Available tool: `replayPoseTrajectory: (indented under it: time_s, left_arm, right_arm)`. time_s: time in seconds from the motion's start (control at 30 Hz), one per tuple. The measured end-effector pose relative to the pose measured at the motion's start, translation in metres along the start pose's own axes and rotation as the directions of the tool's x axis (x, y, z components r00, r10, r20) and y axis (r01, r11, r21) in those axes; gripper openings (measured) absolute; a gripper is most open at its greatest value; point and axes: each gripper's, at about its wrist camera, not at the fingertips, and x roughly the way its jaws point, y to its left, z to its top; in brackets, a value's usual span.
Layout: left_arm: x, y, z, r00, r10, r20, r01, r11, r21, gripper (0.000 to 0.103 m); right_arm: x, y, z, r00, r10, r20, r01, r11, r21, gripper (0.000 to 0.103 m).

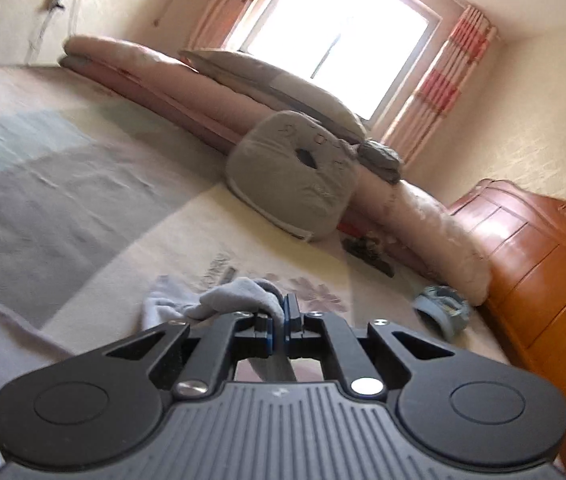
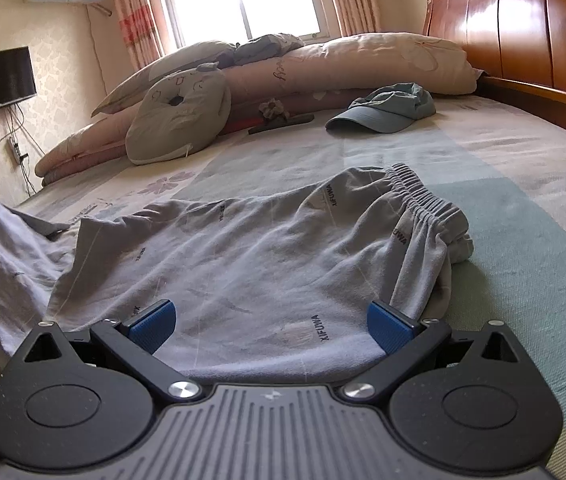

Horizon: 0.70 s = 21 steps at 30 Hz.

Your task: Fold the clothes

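1. The left gripper [image 1: 281, 316] has its blue pads clamped on a bunched fold of the soft grey shorts [image 2: 243, 256], lifted off the bed sheet [image 1: 83, 208].
2. The right gripper [image 2: 269, 322] has its jaws spread wide, hovering low over the shorts' flat hem and gripping nothing.
3. The shorts lie spread and creased on the bed, with the ruffled elastic waistband [image 2: 419, 200] farthest away.
4. Beyond them lie a blue cap [image 2: 383, 114], a grey plush cushion [image 2: 179, 120] and rolled pink quilts [image 2: 323, 76] beside a glossy wooden headboard [image 2: 523, 20].

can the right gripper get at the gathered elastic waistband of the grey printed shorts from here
Probably yes: the right gripper is open over the grey printed shorts, and nothing lies between it and the elastic waistband.
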Motion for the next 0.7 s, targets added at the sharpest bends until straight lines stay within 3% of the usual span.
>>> replayPoseTrajectory:
  time_s: [0.23,0.4,0.7]
  left_arm:
    - [-0.026,0.017,-0.016,0.996,0.094,-0.004,-0.094,0.995,0.022,0.003]
    - [-0.027,0.04,-0.015,0.988,0.156,-0.017,-0.157,0.988,-0.011,0.003]
    - [-0.025,0.064,-0.031,0.975,0.198,-0.098,-0.196,0.98,0.025,0.003]
  right_arm:
    - [0.003,0.005,0.001,0.999,-0.025,-0.022,0.024,0.999,-0.041,0.103]
    - [0.007,0.01,0.005,0.997,-0.046,-0.057,0.042,0.996,-0.08,0.103]
    - [0.012,0.021,0.004,0.99,-0.107,-0.087,0.094,0.985,-0.147,0.103]
